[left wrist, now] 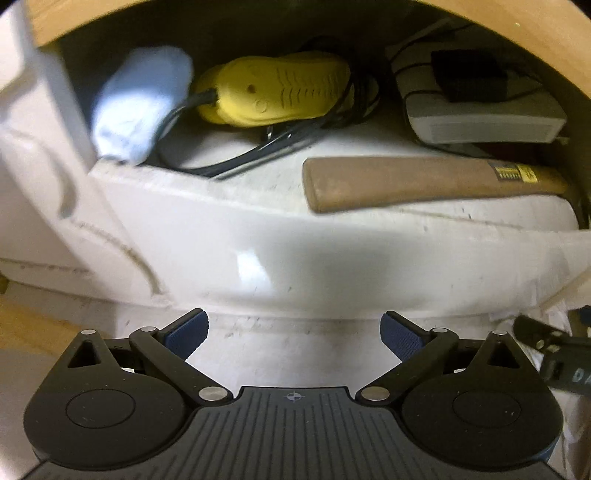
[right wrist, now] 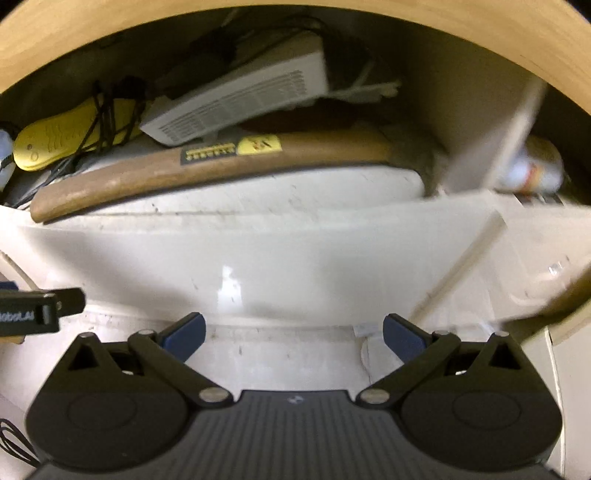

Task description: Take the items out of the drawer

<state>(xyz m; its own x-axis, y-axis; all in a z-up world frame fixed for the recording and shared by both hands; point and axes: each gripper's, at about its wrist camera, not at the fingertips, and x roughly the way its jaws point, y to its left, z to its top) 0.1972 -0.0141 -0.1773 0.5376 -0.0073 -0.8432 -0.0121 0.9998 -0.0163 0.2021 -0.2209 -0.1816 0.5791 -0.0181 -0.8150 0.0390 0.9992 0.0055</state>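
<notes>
Drawer point(left wrist: 258, 251): white, pulled open beneath a wooden top point(right wrist: 258, 22); its front wall faces both cameras and the contents lie behind it.

Left hand-held gripper point(left wrist: 293, 332): fingers spread wide, nothing between the blue pads point(left wrist: 186, 332); it sits outside the drawer, below the front wall.

Right hand-held gripper point(right wrist: 293, 332): likewise wide open and empty, outside the front wall, toward the drawer's right end.

Hammer point(right wrist: 207, 173): lies along the front wall, wooden handle running left to right, free butt end toward the left, labelled end toward the right; the head is hidden at the right end. Judged head-heavy and rigid; the smooth handle suits a grip near its middle or toward the head, so that it does not tip.

Yellow device point(left wrist: 273, 88): moulded plastic body at the back, left of centre, with a black cord point(left wrist: 229, 162) trailing toward the front. Probably light and stiff; take the body across its width and expect the cord to drag or snag.

Grey box point(left wrist: 480, 110): flat vented casing at the back right, tilted, a black block and cables on top. Wide for the fingers; an edge grip seems the only option.

Pale blue bundle point(left wrist: 136, 107): at the left wall, blurred; looks soft and light, easily pinched.

Right compartment point(right wrist: 532, 170): beyond a divider, blurred contents, not identifiable.
</notes>
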